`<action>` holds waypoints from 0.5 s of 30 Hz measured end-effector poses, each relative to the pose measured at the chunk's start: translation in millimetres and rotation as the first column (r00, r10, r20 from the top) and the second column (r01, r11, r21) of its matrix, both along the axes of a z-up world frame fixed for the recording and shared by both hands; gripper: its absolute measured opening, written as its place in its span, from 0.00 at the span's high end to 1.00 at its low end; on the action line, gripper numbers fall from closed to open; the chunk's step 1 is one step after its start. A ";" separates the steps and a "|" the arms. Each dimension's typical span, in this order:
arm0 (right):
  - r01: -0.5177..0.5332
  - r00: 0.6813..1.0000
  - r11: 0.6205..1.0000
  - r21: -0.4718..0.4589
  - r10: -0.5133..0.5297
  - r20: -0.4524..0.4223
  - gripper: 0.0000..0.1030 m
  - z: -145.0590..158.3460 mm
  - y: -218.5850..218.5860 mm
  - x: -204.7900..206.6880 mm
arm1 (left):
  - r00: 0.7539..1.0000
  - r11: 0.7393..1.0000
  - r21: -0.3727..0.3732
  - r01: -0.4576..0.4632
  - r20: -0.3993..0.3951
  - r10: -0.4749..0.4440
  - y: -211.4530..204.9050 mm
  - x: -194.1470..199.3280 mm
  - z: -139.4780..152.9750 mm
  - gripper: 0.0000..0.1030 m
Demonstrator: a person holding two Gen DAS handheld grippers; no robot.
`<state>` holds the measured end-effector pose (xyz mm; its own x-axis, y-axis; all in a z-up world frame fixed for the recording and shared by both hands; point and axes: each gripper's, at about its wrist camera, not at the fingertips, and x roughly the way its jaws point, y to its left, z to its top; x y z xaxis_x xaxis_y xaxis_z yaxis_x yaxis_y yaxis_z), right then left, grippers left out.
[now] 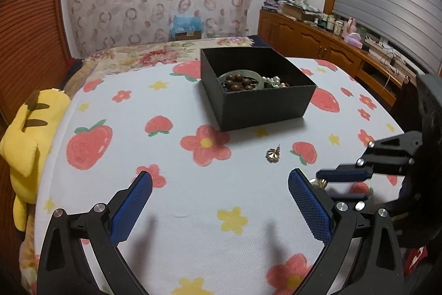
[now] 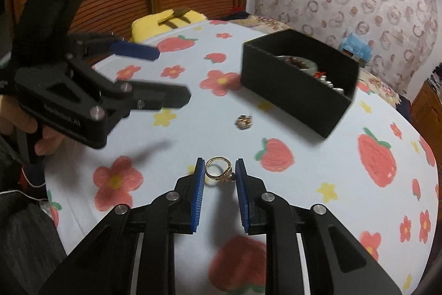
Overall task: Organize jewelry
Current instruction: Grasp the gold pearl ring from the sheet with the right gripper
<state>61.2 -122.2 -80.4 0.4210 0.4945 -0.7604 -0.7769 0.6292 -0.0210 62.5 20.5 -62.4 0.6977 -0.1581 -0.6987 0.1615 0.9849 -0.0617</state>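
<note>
A black open box [image 1: 257, 90] on the strawberry-print cloth holds a brown bead bracelet [image 1: 239, 82], a green bangle and pearls; it also shows in the right wrist view [image 2: 298, 85]. A small gold earring [image 1: 273, 154] lies loose in front of the box, blurred in the right wrist view [image 2: 244, 122]. A gold ring [image 2: 219, 169] lies on the cloth between the tips of my right gripper [image 2: 220, 170], whose jaws stand narrowly apart around it. My left gripper [image 1: 219, 184] is wide open and empty, also visible in the right wrist view [image 2: 171, 73].
A yellow plush toy [image 1: 25, 145] lies at the table's left edge. A floral bedspread [image 1: 143, 54] is behind the table. A wooden cabinet [image 1: 317, 40] with clutter stands at the right. A wooden slatted door is at the left.
</note>
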 end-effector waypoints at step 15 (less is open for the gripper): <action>0.124 0.992 0.992 0.031 -0.125 0.015 0.78 4.3 -58.7 17.8 | 0.992 0.992 -0.008 0.126 -0.022 -0.126 -42.2 21.0 -1.5 0.30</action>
<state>79.0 -181.0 -76.1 0.4935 0.4595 -0.7385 -0.6920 0.7218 -0.0134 83.4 -21.7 -63.9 0.6564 -0.2484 -0.7123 0.2825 0.9565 -0.0732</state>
